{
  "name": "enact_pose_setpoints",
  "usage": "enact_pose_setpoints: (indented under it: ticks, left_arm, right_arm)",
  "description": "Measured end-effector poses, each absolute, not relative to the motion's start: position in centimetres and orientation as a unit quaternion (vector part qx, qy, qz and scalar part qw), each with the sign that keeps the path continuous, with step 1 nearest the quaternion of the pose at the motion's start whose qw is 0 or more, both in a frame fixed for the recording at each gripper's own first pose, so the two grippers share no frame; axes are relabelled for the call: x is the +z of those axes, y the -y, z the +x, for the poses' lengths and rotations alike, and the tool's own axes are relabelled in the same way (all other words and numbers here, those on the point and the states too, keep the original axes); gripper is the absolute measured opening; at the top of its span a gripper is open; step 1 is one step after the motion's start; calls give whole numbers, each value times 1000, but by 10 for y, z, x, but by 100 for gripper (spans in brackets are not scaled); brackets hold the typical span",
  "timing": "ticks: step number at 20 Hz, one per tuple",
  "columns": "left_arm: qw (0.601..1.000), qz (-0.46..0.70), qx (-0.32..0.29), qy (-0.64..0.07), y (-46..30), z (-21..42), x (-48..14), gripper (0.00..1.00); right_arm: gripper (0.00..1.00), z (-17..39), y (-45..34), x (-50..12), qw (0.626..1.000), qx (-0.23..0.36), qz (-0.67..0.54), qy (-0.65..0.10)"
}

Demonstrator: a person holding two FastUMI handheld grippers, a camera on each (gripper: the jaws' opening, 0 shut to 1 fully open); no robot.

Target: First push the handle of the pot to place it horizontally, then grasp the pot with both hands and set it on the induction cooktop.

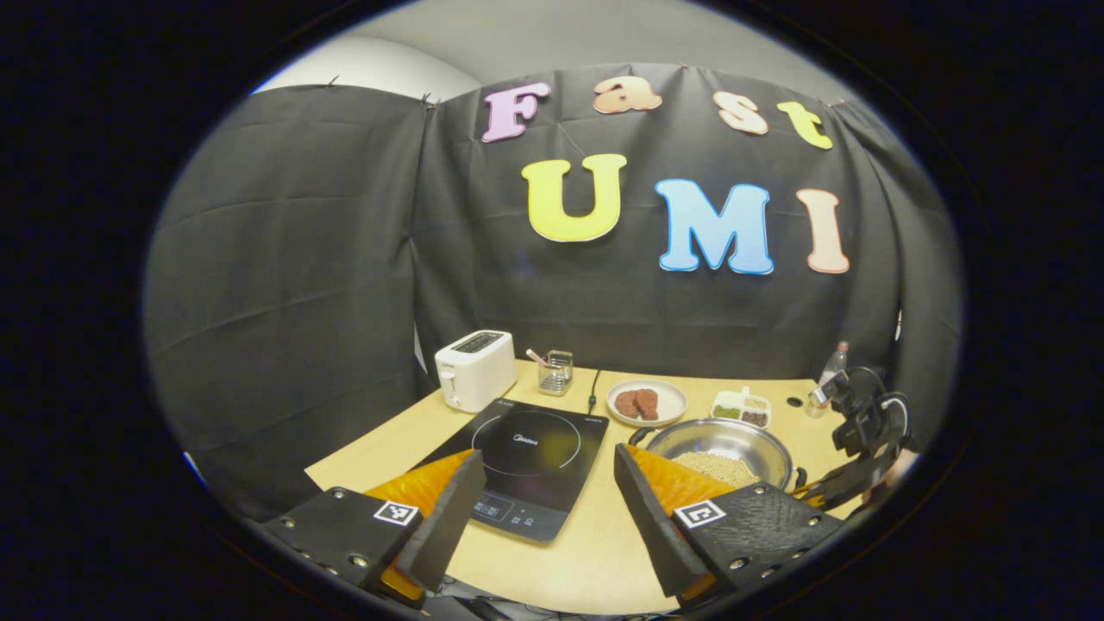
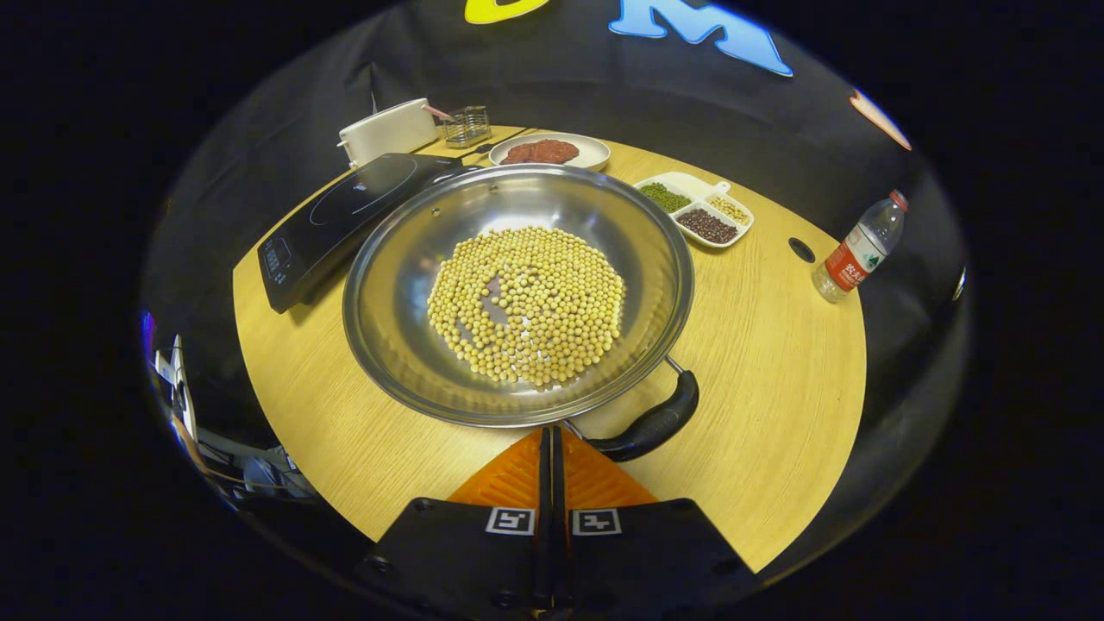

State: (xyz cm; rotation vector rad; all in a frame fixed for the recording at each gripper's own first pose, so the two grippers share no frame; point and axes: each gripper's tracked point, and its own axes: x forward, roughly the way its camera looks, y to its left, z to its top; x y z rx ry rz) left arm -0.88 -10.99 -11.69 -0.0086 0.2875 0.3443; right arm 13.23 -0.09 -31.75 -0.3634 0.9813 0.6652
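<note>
Left gripper (image 1: 545, 483) wide open, empty, above table (image 1: 595, 552) near induction cooktop (image 1: 526, 457). Right gripper (image 2: 552, 448) closed, empty, tips beside pot (image 2: 517, 293) handle (image 2: 651, 424).

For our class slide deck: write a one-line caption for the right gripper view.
Shut right gripper at the handle of a soybean-filled steel pot beside the induction cooktop.

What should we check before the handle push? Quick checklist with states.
1. Right claw shut for pushing: ok.
2. Right claw at the near pot handle: ok, just beside it; contact cannot tell.
3. Left claw open, empty: ok.
4. Induction cooktop surface free: ok.
5. Pot flat on table, soybeans settled: ok.
6. Handles horizontal: not ok, near handle sits skewed.
</note>
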Motion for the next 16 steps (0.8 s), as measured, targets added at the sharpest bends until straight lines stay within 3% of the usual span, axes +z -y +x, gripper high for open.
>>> enact_pose_setpoints:
  ticks: [1,2,5,9,11,15,16]
  left_arm:
    - [974,-6,173,-145,109,-11,-119,91]
    - [973,-9,176,-147,110,-11,-122,87]
    - [972,-16,181,-151,110,-10,-126,91]
    - [971,-4,179,-156,112,-7,-126,87]
    - [972,-1,176,-158,116,-2,-126,91]
    - [971,4,169,-170,122,6,-135,87]
    - [971,2,164,-175,124,8,-139,91]
  right_arm:
    - [0,135,2,-319,814,310,-166,-463]
    - [2,140,4,-319,815,307,-166,-462]
    - [0,147,11,-322,816,301,-171,-462]
    - [2,160,16,-323,822,288,-156,-466]
    - [2,166,20,-324,824,283,-154,-466]
    - [2,178,26,-328,828,274,-147,-466]
    - [2,181,28,-328,829,273,-145,-467]
